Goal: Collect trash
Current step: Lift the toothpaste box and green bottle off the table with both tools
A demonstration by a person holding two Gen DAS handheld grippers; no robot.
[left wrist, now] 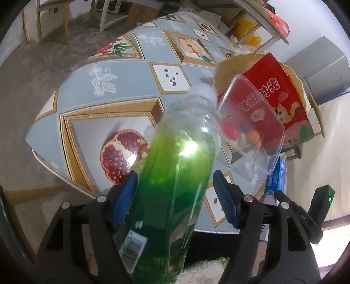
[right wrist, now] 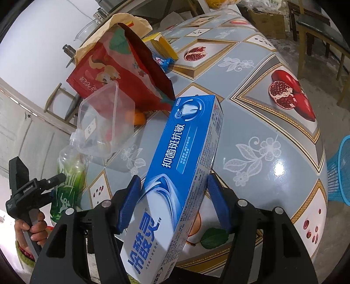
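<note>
A green plastic bottle point(left wrist: 172, 174) is lifted off the table's near edge, with my left gripper point(left wrist: 175, 196) shut on its body. A clear plastic container point(left wrist: 251, 131) sits tilted right at the bottle's neck; whether they touch I cannot tell. In the right wrist view the same bottle point(right wrist: 67, 181) and container point(right wrist: 102, 122) show at the left, with the left gripper point(right wrist: 56, 181) in a person's hand. A blue toothpaste box point(right wrist: 181, 174) points away over the table, my right gripper point(right wrist: 175, 196) shut on its lower half.
The round table point(right wrist: 273, 163) has a glossy fruit-pattern cloth. A red snack bag point(right wrist: 122, 72) stands behind the container, with a yellow box point(right wrist: 161, 45) and a blue wrapper point(right wrist: 164, 62) beyond. A blue mesh basket point(right wrist: 341, 170) is on the floor at right. Chairs point(left wrist: 52, 17) stand around.
</note>
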